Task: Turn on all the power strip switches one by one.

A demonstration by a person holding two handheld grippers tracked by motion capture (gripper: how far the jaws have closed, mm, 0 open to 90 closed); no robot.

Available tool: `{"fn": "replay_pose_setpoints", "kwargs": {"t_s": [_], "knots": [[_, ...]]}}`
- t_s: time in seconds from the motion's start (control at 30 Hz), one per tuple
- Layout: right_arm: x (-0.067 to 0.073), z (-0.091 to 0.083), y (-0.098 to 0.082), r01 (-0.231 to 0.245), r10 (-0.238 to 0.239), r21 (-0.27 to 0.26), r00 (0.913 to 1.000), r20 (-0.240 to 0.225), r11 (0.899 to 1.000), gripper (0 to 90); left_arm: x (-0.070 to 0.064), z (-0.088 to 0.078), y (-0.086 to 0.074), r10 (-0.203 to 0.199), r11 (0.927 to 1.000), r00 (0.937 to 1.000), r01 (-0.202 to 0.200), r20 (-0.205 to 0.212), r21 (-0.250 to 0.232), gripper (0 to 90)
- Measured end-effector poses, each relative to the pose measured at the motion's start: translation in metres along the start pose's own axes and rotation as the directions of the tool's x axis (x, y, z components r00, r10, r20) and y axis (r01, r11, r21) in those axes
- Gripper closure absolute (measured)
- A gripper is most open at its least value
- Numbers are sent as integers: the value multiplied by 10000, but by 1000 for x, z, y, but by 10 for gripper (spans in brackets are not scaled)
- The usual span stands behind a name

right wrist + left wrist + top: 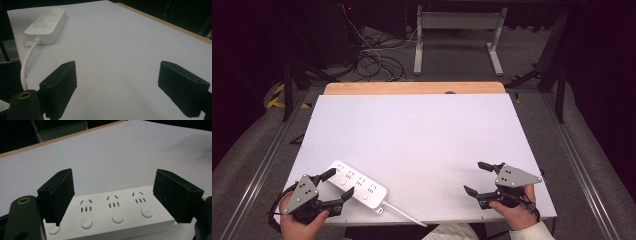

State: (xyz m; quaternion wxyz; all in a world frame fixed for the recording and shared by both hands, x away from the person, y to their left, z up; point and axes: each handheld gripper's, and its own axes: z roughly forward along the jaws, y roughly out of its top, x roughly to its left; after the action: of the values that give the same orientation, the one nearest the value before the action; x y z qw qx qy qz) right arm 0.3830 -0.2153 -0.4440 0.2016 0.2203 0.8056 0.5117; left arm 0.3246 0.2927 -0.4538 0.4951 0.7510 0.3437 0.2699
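The left gripper (338,185) has its black jaws wide apart, and the white rectangular plastic power strip (358,188) lies between them, flat on the white table top (422,135); the pads do not press it. Its white cable (404,214) runs off the end farther from this gripper. The right gripper (477,177) stands open over bare table, well apart from the strip.

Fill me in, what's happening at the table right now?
A person holds a gripper in each hand over a white table. The left gripper has its fingers spread wide on either side of a white power strip near the front left edge, not yet pressing on it. The strip lies flat, its cord trailing toward the person. The right gripper sits open near the front right, over bare tabletop.
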Motion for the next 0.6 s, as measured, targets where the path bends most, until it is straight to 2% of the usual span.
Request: {"fn": "replay_pose_setpoints", "kwargs": {"t_s": [0.33, 0.43, 0.6], "knots": [[0, 0, 0, -33, 33, -23, 10000, -14, 10000, 178, -2, 0, 3, 86, 9999, 10000, -85, -13, 76, 178], [0, 0, 0, -28, 28, 0, 10000, 1, 10000, 180, -1, 0, 7, 286, 9994, 9995, -288, 99, 200, 197], [0, 2, -1, -44, 44, 70, 10000, -5, 10000, 184, 1, 1, 13, 255, 9989, 9994, -264, 252, 382, 240]]}}
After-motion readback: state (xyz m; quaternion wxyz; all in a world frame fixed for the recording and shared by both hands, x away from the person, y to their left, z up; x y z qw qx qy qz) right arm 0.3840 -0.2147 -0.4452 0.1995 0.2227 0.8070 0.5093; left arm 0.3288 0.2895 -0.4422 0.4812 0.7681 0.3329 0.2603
